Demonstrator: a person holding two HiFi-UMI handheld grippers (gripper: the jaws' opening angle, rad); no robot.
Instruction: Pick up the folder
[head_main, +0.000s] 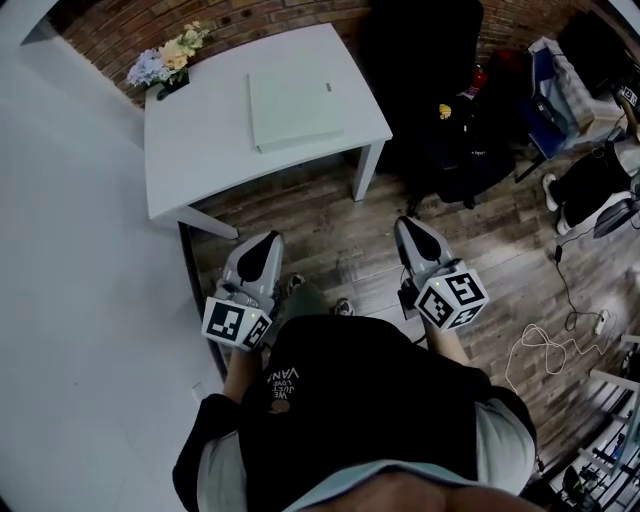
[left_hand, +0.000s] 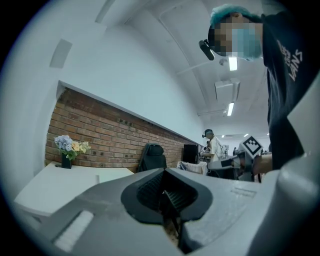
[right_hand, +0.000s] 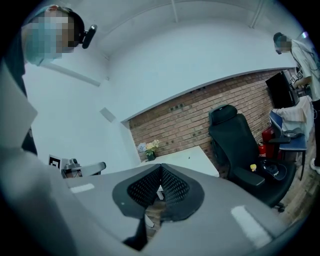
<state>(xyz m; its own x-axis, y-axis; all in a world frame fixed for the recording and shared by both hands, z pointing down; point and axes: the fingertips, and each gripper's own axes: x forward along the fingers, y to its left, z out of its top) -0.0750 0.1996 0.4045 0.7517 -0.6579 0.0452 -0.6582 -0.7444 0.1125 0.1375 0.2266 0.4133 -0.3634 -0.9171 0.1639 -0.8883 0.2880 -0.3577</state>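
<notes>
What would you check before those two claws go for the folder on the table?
1. Folder in sight, lying flat on the white table: ok.
2. Nothing on top of the folder; the flowers stand apart at the far corner: ok.
3. Left claw open to grab: not ok, shut and empty.
4. Right claw open to grab: not ok, shut and empty.
5. Claws at the folder: not ok, both are short of the table, above the wooden floor.
6. Gap under the folder's edge for a jaw: cannot tell.
</notes>
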